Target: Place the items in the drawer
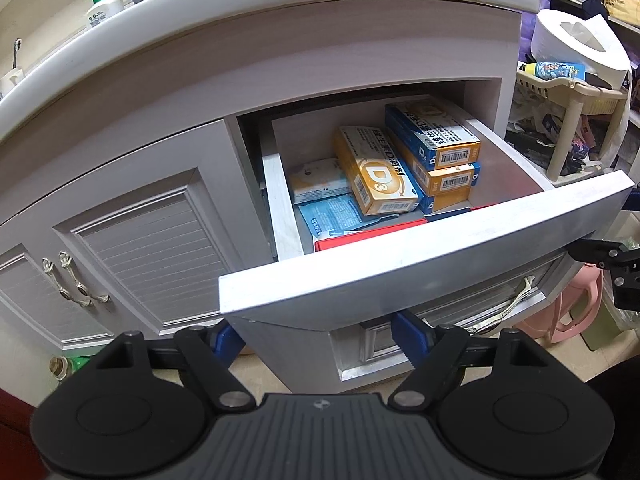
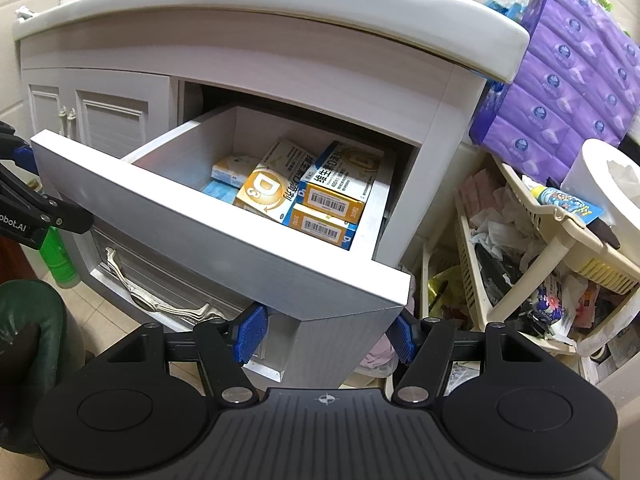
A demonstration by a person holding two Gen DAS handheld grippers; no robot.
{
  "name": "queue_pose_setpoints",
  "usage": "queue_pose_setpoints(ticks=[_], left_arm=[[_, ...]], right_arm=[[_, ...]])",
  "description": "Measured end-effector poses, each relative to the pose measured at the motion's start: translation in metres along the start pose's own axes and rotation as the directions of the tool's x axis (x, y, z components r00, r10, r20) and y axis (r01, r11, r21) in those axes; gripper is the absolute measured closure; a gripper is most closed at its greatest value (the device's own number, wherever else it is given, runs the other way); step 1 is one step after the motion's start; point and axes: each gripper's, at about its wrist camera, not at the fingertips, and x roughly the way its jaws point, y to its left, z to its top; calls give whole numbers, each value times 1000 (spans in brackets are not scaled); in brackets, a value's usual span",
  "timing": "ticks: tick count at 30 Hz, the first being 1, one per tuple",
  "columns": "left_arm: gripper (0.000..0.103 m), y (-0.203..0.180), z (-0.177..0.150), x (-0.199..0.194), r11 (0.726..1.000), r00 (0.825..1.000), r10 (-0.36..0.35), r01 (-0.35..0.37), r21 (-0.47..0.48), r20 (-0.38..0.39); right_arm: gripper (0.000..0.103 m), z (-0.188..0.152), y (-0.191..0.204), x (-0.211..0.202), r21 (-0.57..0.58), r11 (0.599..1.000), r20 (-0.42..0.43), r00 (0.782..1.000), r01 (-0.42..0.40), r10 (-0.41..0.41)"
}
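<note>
The grey drawer [image 1: 400,264] [image 2: 224,232] stands pulled out of the vanity. Inside it lie orange and blue D3 boxes [image 1: 436,140] [image 2: 332,188], one more D3 box [image 1: 376,172] leaning on them, a tissue pack [image 1: 320,180], a blue packet [image 1: 340,216] and a red flat item [image 1: 368,236]. My left gripper [image 1: 316,336] is open, low before the drawer front's left corner, holding nothing. My right gripper [image 2: 327,334] is open, its blue pads [image 2: 252,332] flanking the front's right corner without a visible grip. Each gripper shows at the other view's edge.
A white sink top [image 1: 200,20] with a soap bottle [image 1: 100,4] overhangs the vanity. Cabinet doors [image 1: 140,248] are shut at left, and a lower drawer handle [image 2: 160,304] sits beneath. A cluttered beige rack [image 2: 540,264], a paper roll [image 1: 576,44], purple tissue packs [image 2: 568,80] and a pink stool [image 1: 576,308] crowd the right.
</note>
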Motion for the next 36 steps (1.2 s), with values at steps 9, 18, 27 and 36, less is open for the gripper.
queue_pose_setpoints(ticks=[9, 18, 27, 36], left_arm=[[11, -2, -3, -2, 1000, 1000, 15, -15, -2, 9], [11, -3, -4, -2, 1000, 1000, 17, -17, -3, 8], [10, -3, -3, 0, 1000, 1000, 15, -15, -5, -2], [9, -3, -2, 0, 1000, 1000, 15, -15, -12, -14]], right_arm=[[40, -1, 0, 0, 3, 1000, 3, 1000, 0, 0], [40, -2, -1, -2, 22, 1000, -5, 1000, 0, 1], [40, 1, -2, -2, 37, 999, -25, 1000, -3, 4], [39, 3, 1, -1, 29, 1000, -38, 999, 11, -10]])
